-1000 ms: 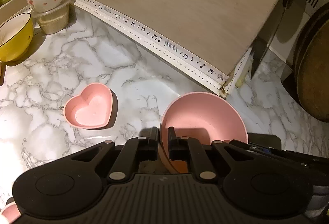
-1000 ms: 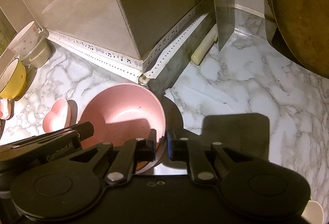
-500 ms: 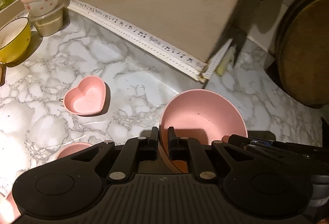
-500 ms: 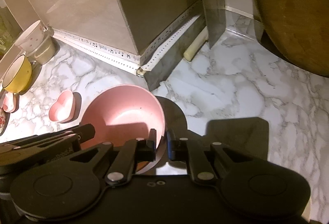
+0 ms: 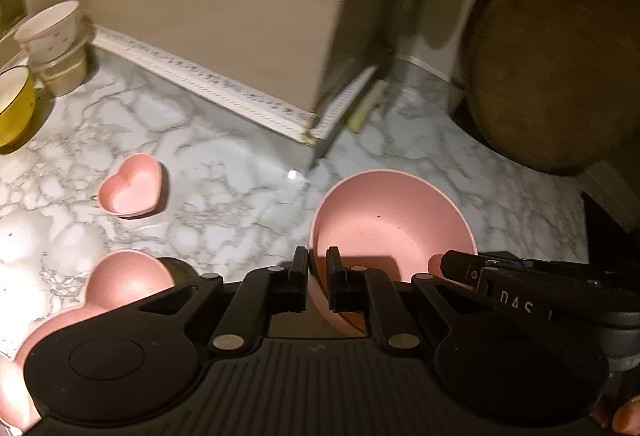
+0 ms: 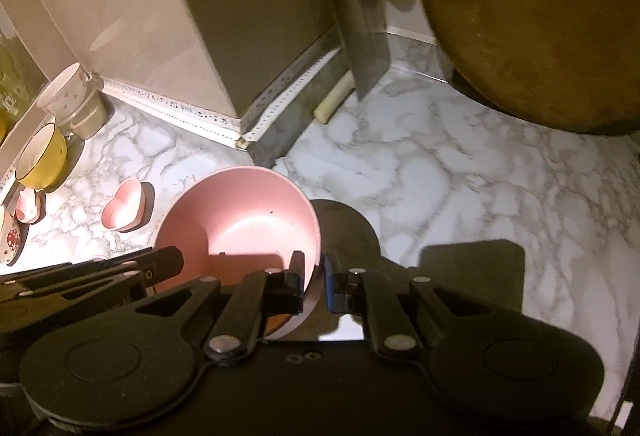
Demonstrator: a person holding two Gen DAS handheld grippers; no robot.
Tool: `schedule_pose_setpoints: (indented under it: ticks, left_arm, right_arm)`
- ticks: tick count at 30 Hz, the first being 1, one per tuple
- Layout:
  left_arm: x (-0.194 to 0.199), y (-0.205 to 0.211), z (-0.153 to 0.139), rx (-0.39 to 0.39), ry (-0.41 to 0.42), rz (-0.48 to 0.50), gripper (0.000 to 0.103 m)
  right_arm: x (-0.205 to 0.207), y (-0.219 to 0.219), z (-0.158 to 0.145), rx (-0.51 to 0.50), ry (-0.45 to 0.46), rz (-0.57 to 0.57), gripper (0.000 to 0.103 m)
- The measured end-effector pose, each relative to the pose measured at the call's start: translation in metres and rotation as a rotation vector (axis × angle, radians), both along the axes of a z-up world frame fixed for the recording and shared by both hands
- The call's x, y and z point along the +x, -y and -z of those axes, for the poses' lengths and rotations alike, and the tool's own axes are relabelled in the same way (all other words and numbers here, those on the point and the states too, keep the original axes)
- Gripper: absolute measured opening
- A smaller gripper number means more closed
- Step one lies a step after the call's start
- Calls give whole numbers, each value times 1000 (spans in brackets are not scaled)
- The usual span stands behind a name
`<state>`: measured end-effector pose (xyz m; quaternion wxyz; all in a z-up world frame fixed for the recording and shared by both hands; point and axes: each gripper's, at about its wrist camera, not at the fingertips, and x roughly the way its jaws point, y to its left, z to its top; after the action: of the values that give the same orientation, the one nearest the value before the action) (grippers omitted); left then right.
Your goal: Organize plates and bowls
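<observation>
Two claws (image 5: 317,268) (image 6: 314,272) pinch one pink bowl (image 5: 390,220).

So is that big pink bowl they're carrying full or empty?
Empty. Both wrist views look straight into the pink bowl and show only its bare inner surface with a tiny dark speck, while both grippers pinch its rim.

Right gripper (image 6: 316,278) clamped on right rim of round pink matte bowl (image 6: 240,211); bowl held clear above white grey-veined marble counter (image 6: 440,175). Left gripper (image 6: 120,272) enters from left, at bowl's opposite rim. Small pink heart-shaped dish (image 6: 122,209) on counter left of bowl. Yellow cup (image 6: 42,157) further left. Round dark wooden board (image 6: 532,19) leans upper right.
</observation>
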<state>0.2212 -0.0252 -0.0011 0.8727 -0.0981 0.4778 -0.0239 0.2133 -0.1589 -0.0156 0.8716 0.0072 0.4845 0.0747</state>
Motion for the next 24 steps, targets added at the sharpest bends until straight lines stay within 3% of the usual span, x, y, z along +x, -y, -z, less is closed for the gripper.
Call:
schedule_pose_setpoints:
  ticks: [9,24]
  left_arm:
    - [-16,38,-15,-4,9,104,9]
    - [-35,107,-15,7,5,268,9]
  right_arm:
    - [-28,40,-16,1,14,57,9]
    - [-67,107,-28,11,31,177,9]
